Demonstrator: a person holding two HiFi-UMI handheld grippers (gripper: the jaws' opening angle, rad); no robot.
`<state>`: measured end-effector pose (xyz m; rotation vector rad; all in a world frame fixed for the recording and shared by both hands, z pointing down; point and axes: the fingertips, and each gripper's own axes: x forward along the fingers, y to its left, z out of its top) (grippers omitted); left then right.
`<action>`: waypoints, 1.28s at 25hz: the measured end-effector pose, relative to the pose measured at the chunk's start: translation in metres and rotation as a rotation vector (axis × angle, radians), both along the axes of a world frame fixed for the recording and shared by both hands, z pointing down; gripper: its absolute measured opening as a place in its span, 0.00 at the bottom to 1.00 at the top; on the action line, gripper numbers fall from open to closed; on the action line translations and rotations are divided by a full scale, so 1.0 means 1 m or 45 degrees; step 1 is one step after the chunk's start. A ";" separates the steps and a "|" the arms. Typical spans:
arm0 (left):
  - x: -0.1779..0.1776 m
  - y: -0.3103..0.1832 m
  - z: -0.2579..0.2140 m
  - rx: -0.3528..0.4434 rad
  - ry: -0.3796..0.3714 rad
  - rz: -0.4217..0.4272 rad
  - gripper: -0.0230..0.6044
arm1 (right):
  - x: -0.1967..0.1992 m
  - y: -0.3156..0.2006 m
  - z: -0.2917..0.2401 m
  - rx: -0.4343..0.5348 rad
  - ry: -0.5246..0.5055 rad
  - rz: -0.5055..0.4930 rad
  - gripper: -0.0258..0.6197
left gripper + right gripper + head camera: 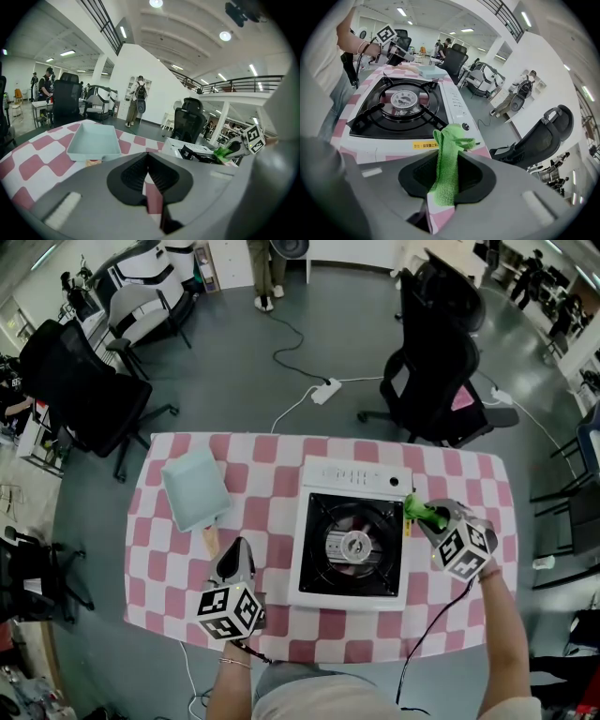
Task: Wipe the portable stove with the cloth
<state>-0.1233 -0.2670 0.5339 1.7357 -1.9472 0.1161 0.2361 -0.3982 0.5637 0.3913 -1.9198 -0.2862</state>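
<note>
The white portable stove (352, 538) with a black burner top stands on the checkered table, right of centre. My right gripper (428, 516) hovers at the stove's right edge, shut on a green cloth (417, 511). In the right gripper view the green cloth (447, 164) stands pinched between the jaws, with the stove (401, 110) just ahead. My left gripper (234, 556) is shut with nothing in it, low over the table left of the stove. In the left gripper view its gripper (147, 157) points past the stove (194, 151).
A light blue tray (194, 486) lies at the table's back left, with a small tan object (211, 539) at its near edge. The pink-and-white checkered tablecloth (272, 451) covers the table. Office chairs (441, 371) and floor cables (319, 390) lie beyond the table.
</note>
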 end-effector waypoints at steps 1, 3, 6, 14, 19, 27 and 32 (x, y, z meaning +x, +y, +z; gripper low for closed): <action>0.000 0.001 0.000 -0.002 0.000 0.000 0.04 | 0.000 0.001 0.000 -0.001 0.003 -0.006 0.19; -0.001 0.002 0.000 -0.004 0.002 -0.002 0.04 | -0.002 0.002 -0.001 0.000 0.007 -0.022 0.19; -0.001 0.003 0.000 -0.004 0.004 -0.004 0.04 | -0.001 0.005 0.000 -0.005 0.012 -0.023 0.19; 0.001 0.006 0.002 -0.008 0.008 0.001 0.04 | 0.001 0.015 0.002 -0.015 0.023 -0.041 0.19; 0.003 0.008 0.002 -0.006 0.011 0.007 0.04 | 0.001 0.022 0.003 -0.014 0.033 -0.057 0.19; 0.003 0.013 0.001 -0.005 0.011 0.015 0.04 | 0.002 0.034 0.003 -0.025 0.055 -0.071 0.19; 0.003 0.019 0.002 -0.010 0.014 0.021 0.04 | 0.003 0.042 0.004 -0.031 0.064 -0.074 0.19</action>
